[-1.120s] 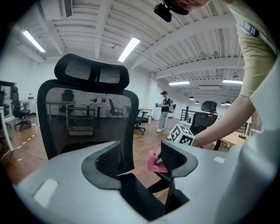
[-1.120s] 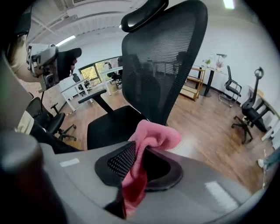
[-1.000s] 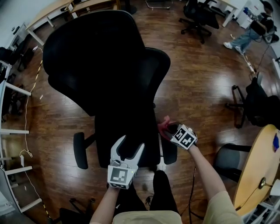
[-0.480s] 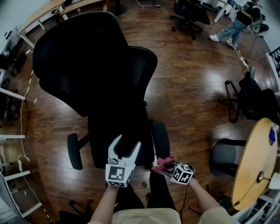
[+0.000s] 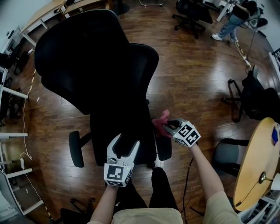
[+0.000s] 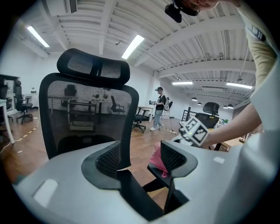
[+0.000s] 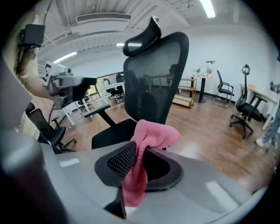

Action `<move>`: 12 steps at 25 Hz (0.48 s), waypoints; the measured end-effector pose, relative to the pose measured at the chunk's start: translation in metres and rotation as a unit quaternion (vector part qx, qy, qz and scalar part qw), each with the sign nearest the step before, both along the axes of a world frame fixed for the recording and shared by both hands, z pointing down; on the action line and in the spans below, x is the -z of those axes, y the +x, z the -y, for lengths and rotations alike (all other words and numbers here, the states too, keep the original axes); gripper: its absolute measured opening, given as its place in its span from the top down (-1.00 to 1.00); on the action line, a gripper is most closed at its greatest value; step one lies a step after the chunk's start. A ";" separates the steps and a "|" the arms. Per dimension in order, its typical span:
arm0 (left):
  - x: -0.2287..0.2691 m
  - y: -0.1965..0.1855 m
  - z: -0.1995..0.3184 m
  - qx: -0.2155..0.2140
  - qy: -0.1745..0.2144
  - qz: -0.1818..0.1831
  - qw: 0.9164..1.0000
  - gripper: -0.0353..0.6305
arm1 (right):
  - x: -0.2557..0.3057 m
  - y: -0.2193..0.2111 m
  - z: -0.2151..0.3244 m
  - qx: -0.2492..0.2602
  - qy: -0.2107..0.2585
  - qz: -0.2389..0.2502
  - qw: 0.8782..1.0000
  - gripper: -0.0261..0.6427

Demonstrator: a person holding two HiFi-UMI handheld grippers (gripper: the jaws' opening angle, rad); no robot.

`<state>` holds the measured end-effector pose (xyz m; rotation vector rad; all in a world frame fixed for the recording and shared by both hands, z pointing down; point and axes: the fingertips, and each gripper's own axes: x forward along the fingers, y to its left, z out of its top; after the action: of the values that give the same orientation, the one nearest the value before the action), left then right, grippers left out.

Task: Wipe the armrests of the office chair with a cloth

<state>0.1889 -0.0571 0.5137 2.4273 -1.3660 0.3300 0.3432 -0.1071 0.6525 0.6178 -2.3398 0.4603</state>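
Note:
The black office chair point(image 5: 105, 74) stands in front of me, its mesh back point(image 6: 87, 109) facing me. My right gripper point(image 5: 166, 127) is shut on a pink cloth point(image 5: 160, 122), which rests at the far end of the chair's right armrest point(image 5: 163, 146). In the right gripper view the cloth point(image 7: 142, 157) hangs bunched between the jaws of that gripper point(image 7: 140, 153). My left gripper point(image 5: 127, 143) hovers open over the front of the seat point(image 5: 109, 131) and holds nothing. The left armrest point(image 5: 76, 148) is untouched. In the left gripper view, the left gripper point(image 6: 140, 157) frames the cloth point(image 6: 156, 158).
Wooden floor point(image 5: 192, 83) surrounds the chair. Other office chairs point(image 5: 194, 13) and a person point(image 5: 234, 19) are at the far right. A dark chair point(image 5: 256, 103) and a round wooden table point(image 5: 258, 162) stand at the right. Desks point(image 5: 43, 13) line the far left.
The right gripper slid the cloth back to the near end of the right armrest, then forward again to its far end. The left gripper stayed over the seat.

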 end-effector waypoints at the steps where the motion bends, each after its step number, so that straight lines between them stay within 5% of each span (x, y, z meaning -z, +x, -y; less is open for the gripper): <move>1: -0.001 0.001 0.000 0.000 -0.001 0.001 1.000 0.09 | -0.013 0.000 0.017 -0.008 -0.019 -0.006 1.000 0.73; 6: 0.002 0.006 -0.001 0.001 -0.002 0.001 1.000 0.09 | -0.038 0.006 0.021 -0.058 -0.071 0.038 0.995 0.73; 12: 0.005 0.006 0.006 0.013 -0.005 -0.018 1.000 0.09 | -0.037 0.012 -0.096 -0.051 -0.089 0.062 0.993 0.73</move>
<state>0.1949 -0.0634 0.5091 2.3935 -1.3777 0.2846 0.3553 -0.0108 0.6895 0.6398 -2.3574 0.7653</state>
